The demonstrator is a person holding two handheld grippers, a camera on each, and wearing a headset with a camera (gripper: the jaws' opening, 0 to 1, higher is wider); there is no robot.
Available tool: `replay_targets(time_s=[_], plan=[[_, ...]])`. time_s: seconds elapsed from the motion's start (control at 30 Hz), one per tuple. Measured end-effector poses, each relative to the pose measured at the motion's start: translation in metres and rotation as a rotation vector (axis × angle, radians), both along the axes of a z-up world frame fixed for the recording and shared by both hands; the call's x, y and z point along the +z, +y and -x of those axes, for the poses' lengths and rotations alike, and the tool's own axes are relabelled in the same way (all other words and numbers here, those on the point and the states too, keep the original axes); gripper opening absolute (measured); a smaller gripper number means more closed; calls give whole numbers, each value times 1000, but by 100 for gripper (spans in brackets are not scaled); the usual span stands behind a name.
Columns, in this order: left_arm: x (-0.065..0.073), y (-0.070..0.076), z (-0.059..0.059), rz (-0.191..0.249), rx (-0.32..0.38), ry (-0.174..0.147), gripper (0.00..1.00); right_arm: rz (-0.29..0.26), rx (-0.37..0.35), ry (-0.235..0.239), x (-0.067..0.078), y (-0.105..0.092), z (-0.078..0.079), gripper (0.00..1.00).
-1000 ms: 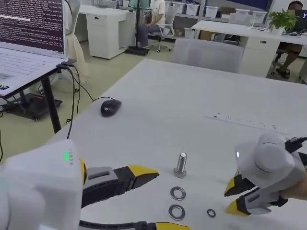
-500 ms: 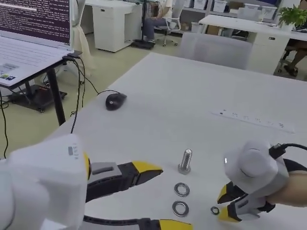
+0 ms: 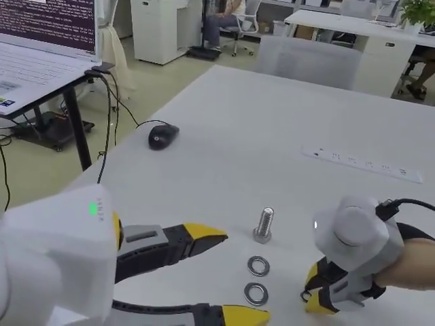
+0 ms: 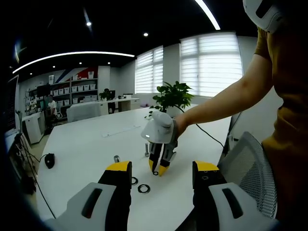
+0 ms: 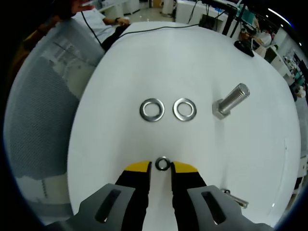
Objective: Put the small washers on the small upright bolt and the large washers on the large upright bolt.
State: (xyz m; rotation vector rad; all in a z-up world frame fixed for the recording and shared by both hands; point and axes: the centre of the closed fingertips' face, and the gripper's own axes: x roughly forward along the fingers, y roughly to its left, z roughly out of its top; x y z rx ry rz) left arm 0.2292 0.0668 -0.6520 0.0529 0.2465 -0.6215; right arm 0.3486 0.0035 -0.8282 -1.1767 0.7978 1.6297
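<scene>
While the left gripper (image 4: 162, 167) hangs wide open, the right gripper (image 5: 162, 166) straddles the small washer (image 5: 162, 163) between its tips. I cannot tell whether it is pinched yet. It looks best squeezed squarely across the rim, clear of the large washers (image 5: 152, 109) just ahead.

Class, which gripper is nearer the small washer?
Right. The right gripper tips flank the small washer; the left gripper hangs open beyond the two large washers.
</scene>
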Motion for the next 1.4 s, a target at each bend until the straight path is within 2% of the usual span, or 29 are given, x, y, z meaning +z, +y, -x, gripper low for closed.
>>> replay_targets(time_s=[0.17,0.3,0.37,0.43,0.67,0.73,0.8,0.97,1.13,1.4], plan=[[0,-2,0,0,-6,0,50,4,30,-24,0,0,0,15],[0,-1,0,-3,-3,1,50,15,27,-31,-1,1,-1,14],[-1,-2,1,-5,-5,3,50,34,13,-57,-1,0,-4,13],[-1,-3,2,-5,-7,4,50,30,27,-51,-3,1,-2,13],[0,-5,3,-9,-8,5,50,6,-25,-22,-1,0,-3,12],[-1,-5,4,-16,-11,11,50,21,-21,-40,0,-5,-6,12],[-1,-4,4,-19,-11,13,50,27,-30,-29,2,-10,-7,12],[-2,-3,3,-20,-7,17,49,22,-54,-50,12,-25,-19,12],[-4,-8,1,-29,-26,27,50,11,-93,-73,24,-38,-37,12],[-1,-12,-4,-32,-45,25,49,-1,-128,-113,39,-46,-60,12]])
